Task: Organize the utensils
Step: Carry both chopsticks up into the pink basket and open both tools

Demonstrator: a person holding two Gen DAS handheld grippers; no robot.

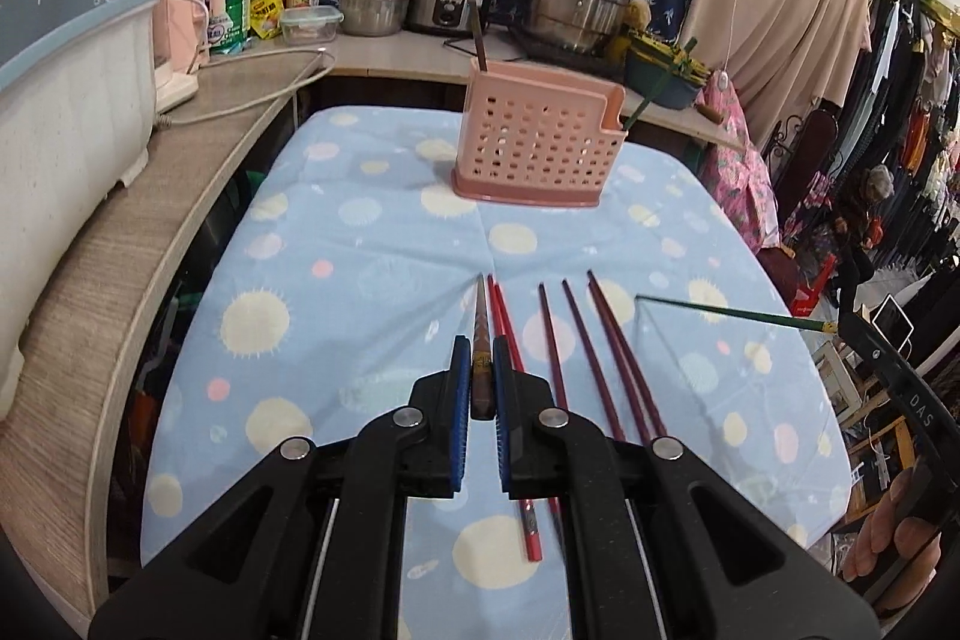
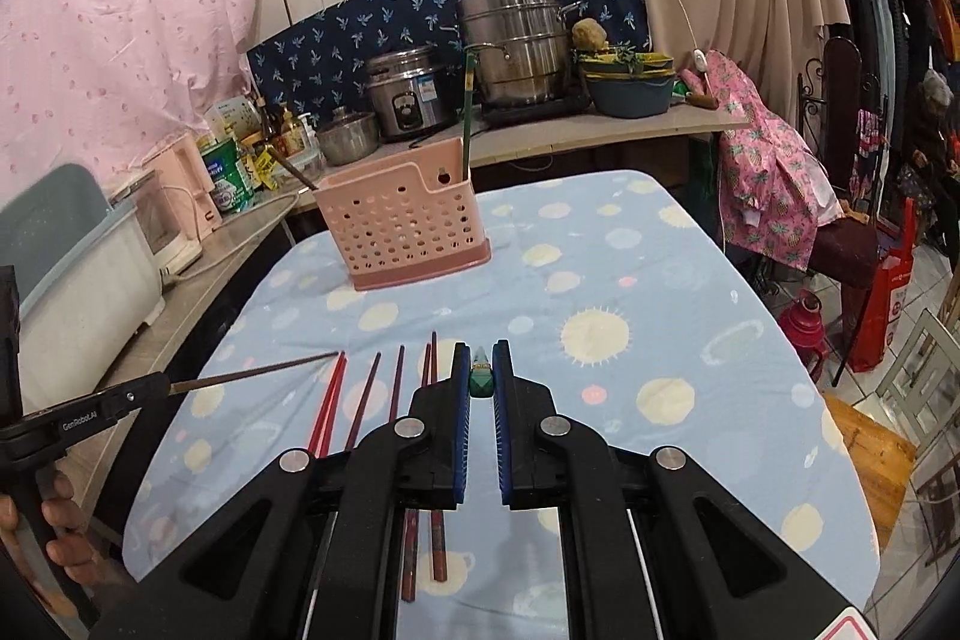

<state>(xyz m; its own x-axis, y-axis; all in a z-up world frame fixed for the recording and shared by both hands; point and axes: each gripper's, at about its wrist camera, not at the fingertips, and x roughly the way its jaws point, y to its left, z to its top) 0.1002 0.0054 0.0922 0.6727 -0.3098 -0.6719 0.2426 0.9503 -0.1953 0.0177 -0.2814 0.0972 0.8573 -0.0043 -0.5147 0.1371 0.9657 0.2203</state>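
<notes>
A pink perforated utensil holder stands at the far end of the table, with a brown chopstick and a green chopstick standing in it. My left gripper is shut on a brown patterned chopstick, held above the cloth. My right gripper is shut on a green chopstick, which also shows in the left wrist view. Red chopsticks and several dark maroon chopsticks lie on the cloth.
The table wears a light blue dotted cloth. A counter behind holds pots, a rice cooker, bottles and a bowl. A white-blue bin sits at left. A chair with pink cloth stands right.
</notes>
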